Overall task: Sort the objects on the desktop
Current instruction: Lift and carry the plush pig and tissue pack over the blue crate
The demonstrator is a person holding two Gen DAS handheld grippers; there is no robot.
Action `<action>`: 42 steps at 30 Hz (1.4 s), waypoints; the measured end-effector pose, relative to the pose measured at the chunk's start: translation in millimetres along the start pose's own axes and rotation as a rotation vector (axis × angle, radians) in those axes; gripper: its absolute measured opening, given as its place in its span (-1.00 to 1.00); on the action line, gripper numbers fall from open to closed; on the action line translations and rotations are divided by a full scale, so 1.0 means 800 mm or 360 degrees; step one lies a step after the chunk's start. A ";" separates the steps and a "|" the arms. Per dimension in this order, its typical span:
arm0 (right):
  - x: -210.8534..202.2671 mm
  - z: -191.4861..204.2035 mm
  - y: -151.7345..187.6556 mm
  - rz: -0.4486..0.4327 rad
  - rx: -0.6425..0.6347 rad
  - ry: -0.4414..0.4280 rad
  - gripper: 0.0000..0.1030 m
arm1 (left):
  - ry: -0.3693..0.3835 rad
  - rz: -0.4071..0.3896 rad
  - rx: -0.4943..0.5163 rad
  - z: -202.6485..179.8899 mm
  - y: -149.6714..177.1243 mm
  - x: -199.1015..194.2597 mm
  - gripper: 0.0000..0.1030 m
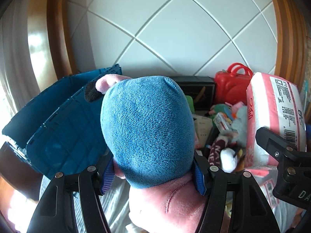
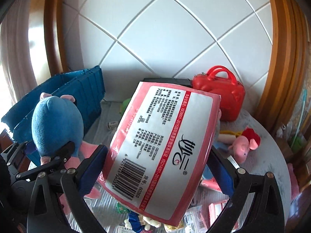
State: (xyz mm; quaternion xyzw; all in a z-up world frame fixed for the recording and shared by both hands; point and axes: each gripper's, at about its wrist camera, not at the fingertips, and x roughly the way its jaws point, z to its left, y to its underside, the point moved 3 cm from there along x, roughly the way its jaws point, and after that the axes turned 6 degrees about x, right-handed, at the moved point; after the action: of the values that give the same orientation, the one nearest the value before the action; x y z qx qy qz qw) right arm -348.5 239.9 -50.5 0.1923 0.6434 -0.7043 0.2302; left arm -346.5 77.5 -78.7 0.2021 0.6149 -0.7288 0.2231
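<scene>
Blue-and-pink plush toy [image 1: 147,134] clamped in left gripper [image 1: 153,171]; pink tissue pack [image 2: 165,145] clamped in right gripper [image 2: 155,172], red case [image 2: 219,95] at one o'clock.

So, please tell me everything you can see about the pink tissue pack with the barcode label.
The pink soft plastic tissue pack is rectangular and bulging, with a large white label carrying black print, a red stripe of text, a logo and a barcode. It looks sealed and intact. The right gripper holds it tilted above the cluttered grey table, its jaws pressing the two long sides. The left wrist view shows it beside the blue and pink plush toy, apart from it.
</scene>
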 end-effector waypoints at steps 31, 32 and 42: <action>0.016 0.234 -0.084 -0.0218 -0.0167 -0.0162 0.96 | -0.0125 -0.0253 -0.0163 0.246 -0.075 0.000 0.27; 0.017 0.249 -0.087 -0.0226 -0.0180 -0.0181 0.96 | -0.0147 -0.0260 -0.0174 0.262 -0.076 -0.001 0.27; 0.046 0.439 -0.121 -0.0271 -0.0326 -0.0402 0.96 | -0.0421 -0.0233 -0.0304 0.453 -0.075 0.015 0.27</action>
State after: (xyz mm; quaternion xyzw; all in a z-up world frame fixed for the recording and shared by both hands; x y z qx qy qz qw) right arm -425.1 -105.6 41.9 0.0228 0.6918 -0.6704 0.2672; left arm -397.7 -272.4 21.5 0.0371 0.6597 -0.7017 0.2666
